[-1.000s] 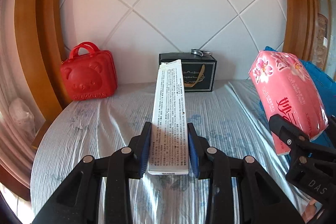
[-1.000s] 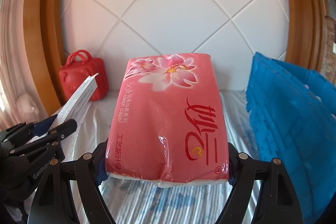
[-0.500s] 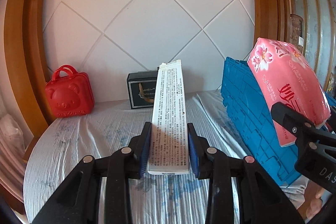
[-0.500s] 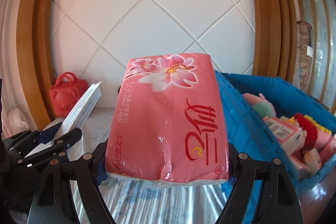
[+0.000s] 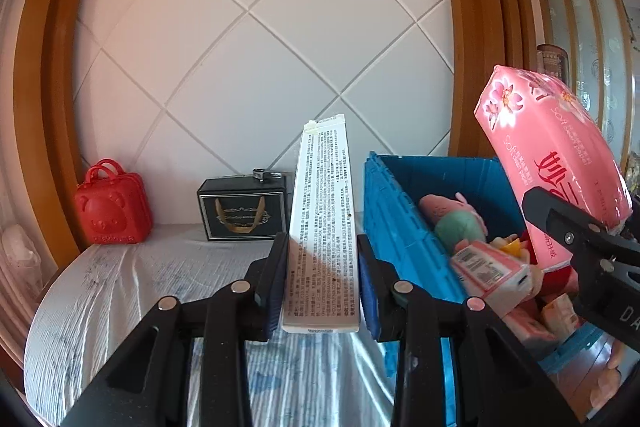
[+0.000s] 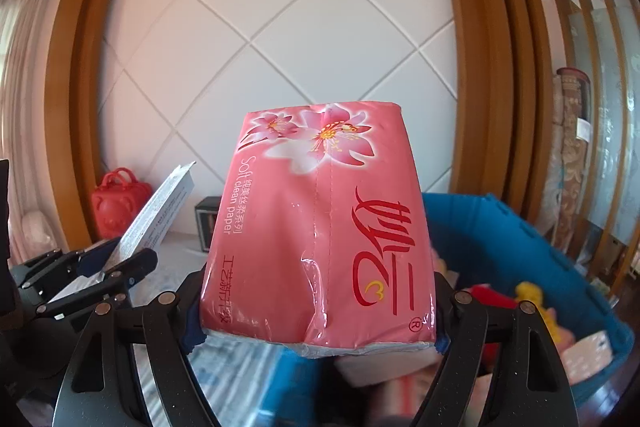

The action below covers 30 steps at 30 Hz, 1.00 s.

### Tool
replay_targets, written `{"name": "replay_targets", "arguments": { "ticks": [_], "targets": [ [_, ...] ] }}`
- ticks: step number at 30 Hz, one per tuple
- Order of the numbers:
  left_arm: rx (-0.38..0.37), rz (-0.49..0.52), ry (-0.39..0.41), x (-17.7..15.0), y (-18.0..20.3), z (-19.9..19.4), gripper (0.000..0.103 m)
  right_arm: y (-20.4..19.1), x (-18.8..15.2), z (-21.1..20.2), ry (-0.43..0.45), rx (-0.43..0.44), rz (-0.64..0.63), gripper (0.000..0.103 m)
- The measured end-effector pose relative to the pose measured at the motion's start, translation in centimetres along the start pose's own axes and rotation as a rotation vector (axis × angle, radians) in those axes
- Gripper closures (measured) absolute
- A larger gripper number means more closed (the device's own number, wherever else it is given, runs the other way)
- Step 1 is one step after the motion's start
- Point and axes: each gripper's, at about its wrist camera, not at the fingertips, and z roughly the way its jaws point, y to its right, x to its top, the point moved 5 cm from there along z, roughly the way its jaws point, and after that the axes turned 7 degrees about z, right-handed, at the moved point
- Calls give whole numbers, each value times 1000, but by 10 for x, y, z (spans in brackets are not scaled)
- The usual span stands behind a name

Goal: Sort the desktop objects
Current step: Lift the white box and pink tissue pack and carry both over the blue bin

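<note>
My left gripper [image 5: 322,283] is shut on a long white box with printed text [image 5: 323,227], held above the cloth-covered table, just left of the blue crate [image 5: 400,227]. My right gripper [image 6: 316,311] is shut on a pink tissue pack with a flower print [image 6: 320,223], held over the blue crate [image 6: 500,231]. The tissue pack also shows at the right of the left wrist view [image 5: 552,151]. The left gripper and its white box [image 6: 156,215] show at the left of the right wrist view.
The crate holds several soft toys and small pink packs [image 5: 488,267]. A red bear-faced case [image 5: 110,205] and a black gift box [image 5: 242,209] stand at the back of the table [image 5: 120,287] against the tiled wall. Wooden frames flank the wall.
Both grippers have swung right with their loads. The blue crate has come into view and its inside now shows. The right gripper with the tissue pack now hangs over the crate.
</note>
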Motion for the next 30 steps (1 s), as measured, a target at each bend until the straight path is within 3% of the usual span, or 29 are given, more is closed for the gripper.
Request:
{"name": "replay_targets", "arguments": {
  "ticks": [9,15,23,30],
  "targets": [
    [-131,97,-33,60,97,30,71,111,37,-1,13,-167,-20,21],
    [-248,162,-49,110,149,56,71,151,68,21,-35,-244,8,21],
    [-274,184,-127,152,197,132,71,196,97,96,-153,-298,-5,21],
    [-279,171,-246,165,229,217,71,244,102,178,-265,-296,-27,21]
  ]
}}
